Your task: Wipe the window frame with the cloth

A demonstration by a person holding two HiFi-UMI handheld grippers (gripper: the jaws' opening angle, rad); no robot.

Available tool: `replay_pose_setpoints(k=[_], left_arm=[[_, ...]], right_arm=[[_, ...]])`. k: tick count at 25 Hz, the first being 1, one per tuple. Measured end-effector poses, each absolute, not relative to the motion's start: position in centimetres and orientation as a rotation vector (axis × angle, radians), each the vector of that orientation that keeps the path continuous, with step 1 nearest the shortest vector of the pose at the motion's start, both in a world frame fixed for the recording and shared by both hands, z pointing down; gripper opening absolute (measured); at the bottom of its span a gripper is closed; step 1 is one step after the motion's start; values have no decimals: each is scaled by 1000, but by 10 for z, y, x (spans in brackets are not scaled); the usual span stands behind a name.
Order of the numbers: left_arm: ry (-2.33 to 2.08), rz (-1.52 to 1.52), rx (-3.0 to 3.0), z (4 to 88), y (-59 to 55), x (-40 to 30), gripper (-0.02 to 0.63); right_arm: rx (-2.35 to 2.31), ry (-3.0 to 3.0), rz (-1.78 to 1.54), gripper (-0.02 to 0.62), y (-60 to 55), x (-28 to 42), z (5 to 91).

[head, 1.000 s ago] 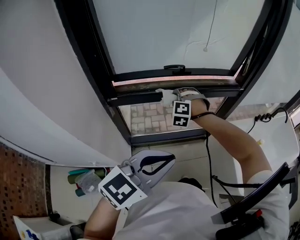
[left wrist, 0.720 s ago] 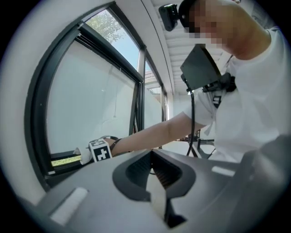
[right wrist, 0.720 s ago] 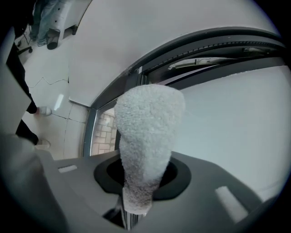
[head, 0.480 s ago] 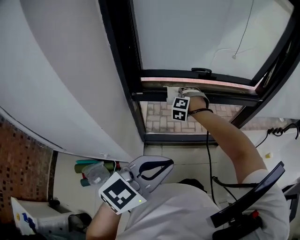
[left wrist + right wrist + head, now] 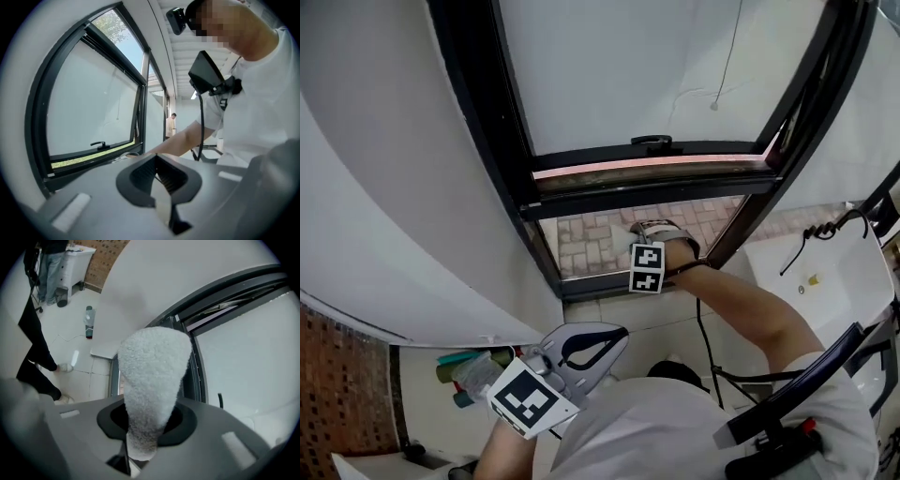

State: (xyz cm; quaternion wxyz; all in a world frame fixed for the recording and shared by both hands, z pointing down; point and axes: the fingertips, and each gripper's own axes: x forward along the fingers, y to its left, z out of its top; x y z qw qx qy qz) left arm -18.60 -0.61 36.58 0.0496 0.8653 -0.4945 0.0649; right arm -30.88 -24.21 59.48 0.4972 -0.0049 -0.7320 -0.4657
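The right tongs (image 5: 635, 231) are clenched on the white fleecy cloth (image 5: 152, 380). In the right gripper view the cloth rises from between the 2 jaws as a thick tuft that covers most of what lies ahead. From the head view, these tongs sit just right of centre, in front of the open gap of the window frame (image 5: 647, 192), between the middle crossbar and the bottom rail. Whether the cloth touches either bar cannot be told.

The left tongs (image 5: 605, 343) are closed on nothing and held low at the bottom centre, against the person's chest, well apart from the window.

Likely trouble:
- Brick paving (image 5: 586, 236) shows through the gap. If a frame edge drags the cloth loose, it would probably drop outside.
- Only the cloth's lower end is pinched. Hard sideways rubbing could fold the tuft over, so that bare plastic scrapes the black paint.
- The tuft blocks the view forward, so a corner may be missed.
- A black cable (image 5: 701, 323) hangs under the right arm. A long reach towards the upper right of the frame might pull it tight.
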Motion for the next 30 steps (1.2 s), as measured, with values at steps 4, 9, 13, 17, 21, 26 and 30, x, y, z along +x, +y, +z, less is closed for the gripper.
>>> replay_pose_setpoints(k=[4, 9, 13, 17, 21, 26, 30], left_arm=[[-1487, 243, 2669, 377, -16, -183, 21], [-1463, 241, 2633, 393, -28, -176, 21], [-1498, 272, 2620, 397, -39, -156, 21], [-1518, 300, 2629, 397, -36, -113, 21], [-1568, 292, 2598, 395, -28, -64, 21], [-1642, 277, 2550, 391, -15, 0, 21], [-1681, 259, 2527, 384, -15, 45, 21]], right_arm=[[59, -1900, -944, 103, -218, -249, 591], [204, -2012, -720, 103, -203, -161, 578], [367, -2109, -548, 103, -207, -87, 552], [502, -2268, -310, 103, -203, -16, 523], [553, -2387, -179, 103, -192, 43, 500], [524, -2478, -149, 103, -165, 124, 479], [483, -2528, -111, 103, -145, 176, 475]])
